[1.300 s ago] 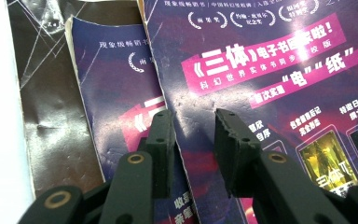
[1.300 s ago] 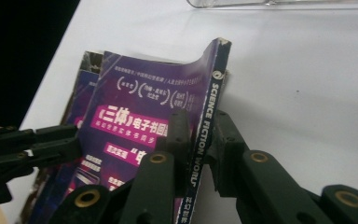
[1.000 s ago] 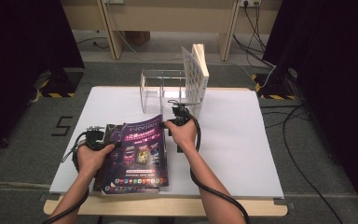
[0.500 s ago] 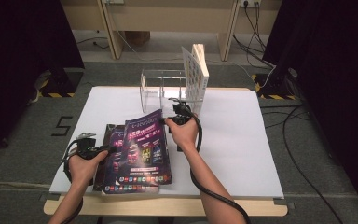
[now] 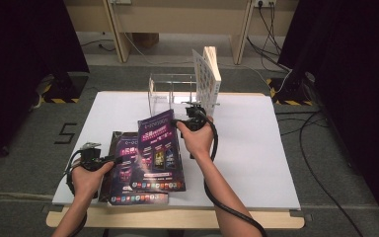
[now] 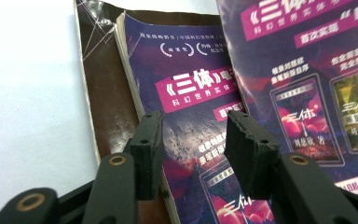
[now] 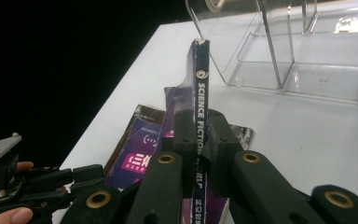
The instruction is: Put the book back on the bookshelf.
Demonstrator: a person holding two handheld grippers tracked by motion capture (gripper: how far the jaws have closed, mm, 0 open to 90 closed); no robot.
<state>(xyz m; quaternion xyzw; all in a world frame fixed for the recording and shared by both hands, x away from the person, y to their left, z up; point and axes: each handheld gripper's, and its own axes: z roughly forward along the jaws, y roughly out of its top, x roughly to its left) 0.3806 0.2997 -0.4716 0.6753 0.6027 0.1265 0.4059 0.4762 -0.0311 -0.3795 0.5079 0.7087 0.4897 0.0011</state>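
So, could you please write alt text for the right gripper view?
The right gripper is shut on the spine of a purple magazine, holding it edge-up above a white table. A clear plastic rack stands behind; more magazines lie below.

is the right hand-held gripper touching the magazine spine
Touching: the right gripper view shows the right hand-held gripper with both pads pressed on the magazine spine.
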